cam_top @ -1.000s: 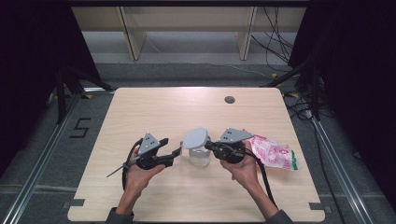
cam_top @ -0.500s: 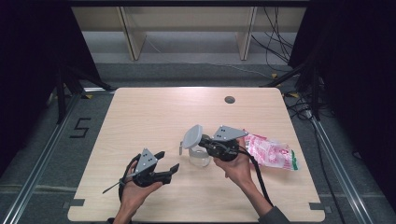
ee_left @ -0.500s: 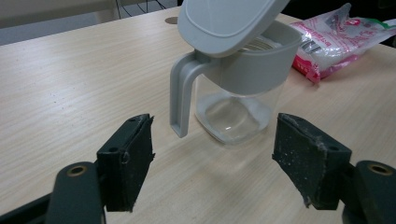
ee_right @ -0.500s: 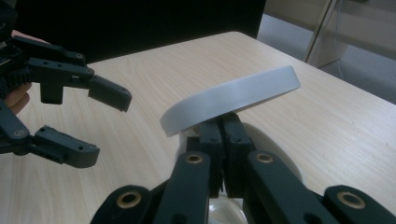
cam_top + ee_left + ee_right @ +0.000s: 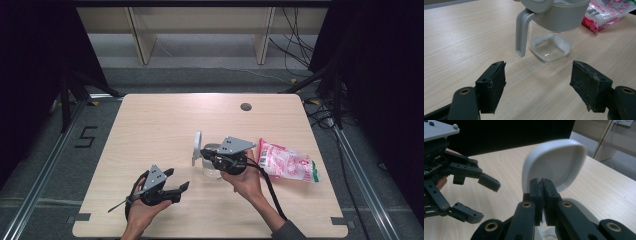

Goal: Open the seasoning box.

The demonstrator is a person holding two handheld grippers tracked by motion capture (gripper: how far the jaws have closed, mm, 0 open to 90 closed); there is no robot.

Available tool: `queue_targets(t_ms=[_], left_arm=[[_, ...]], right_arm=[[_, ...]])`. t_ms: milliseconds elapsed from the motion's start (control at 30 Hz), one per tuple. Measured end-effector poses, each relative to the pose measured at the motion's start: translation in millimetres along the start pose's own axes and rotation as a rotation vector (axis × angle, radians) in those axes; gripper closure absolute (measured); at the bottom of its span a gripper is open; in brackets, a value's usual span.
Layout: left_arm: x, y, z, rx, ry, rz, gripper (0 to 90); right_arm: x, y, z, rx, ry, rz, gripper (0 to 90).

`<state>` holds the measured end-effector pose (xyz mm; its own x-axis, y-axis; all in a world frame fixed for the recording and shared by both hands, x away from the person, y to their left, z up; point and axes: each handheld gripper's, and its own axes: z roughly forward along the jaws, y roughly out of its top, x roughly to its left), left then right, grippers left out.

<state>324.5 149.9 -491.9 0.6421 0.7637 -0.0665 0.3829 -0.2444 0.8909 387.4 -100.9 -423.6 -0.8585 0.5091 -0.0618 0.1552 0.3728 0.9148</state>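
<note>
Grey jug lid (image 5: 554, 162) — pinched upright in right hand-held gripper (image 5: 542, 182), left hand-held gripper (image 5: 537, 75) agape, short of clear jug (image 5: 550, 32).

From above we see the pale wooden table (image 5: 165, 125) evenly and softly lit, with only faint shadows under what stands on it, while the floor and the sides of the room around it sink into near black. Along the left gripper (image 5: 537, 86) we get a bright, sharp picture with a small glint on the bottom of the clear jug (image 5: 551, 32), and the pink bag (image 5: 609, 11) at the top edge goes slightly soft. Along the right gripper (image 5: 541, 192) the picture is dimmer, the background dark, the near jaws a little blurred, and the white lid (image 5: 554, 163) catches the most light.
</note>
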Motion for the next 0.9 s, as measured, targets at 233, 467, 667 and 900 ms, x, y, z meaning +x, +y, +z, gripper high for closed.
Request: queue_targets(t_ms=[233, 467, 667, 900], left_arm=[[-4.0, -1.5, 3.2, 0.001, -0.013, 0.006, 27.5], [-4.0, -2.1, 3.8, 0.024, -0.003, 0.025, 27.5], [-4.7, -3.0, 5.6, 0.013, -0.018, 0.008, 27.5], [-6.7, -4.2, 7.8, 0.020, -0.017, 0.000, 27.5]], right_arm=[[-7.2, -0.7, -20.2, 0.002, -0.024, -0.017, 86.3], [-29.1, -27.0, -59.3, 0.040, -0.119, 0.025, 88.4], [-47.0, -57.1, -79.0, 0.126, -0.178, 0.084, 90.0], [-58.4, -89.0, -82.4, 0.210, -0.234, 0.131, 90.0]])
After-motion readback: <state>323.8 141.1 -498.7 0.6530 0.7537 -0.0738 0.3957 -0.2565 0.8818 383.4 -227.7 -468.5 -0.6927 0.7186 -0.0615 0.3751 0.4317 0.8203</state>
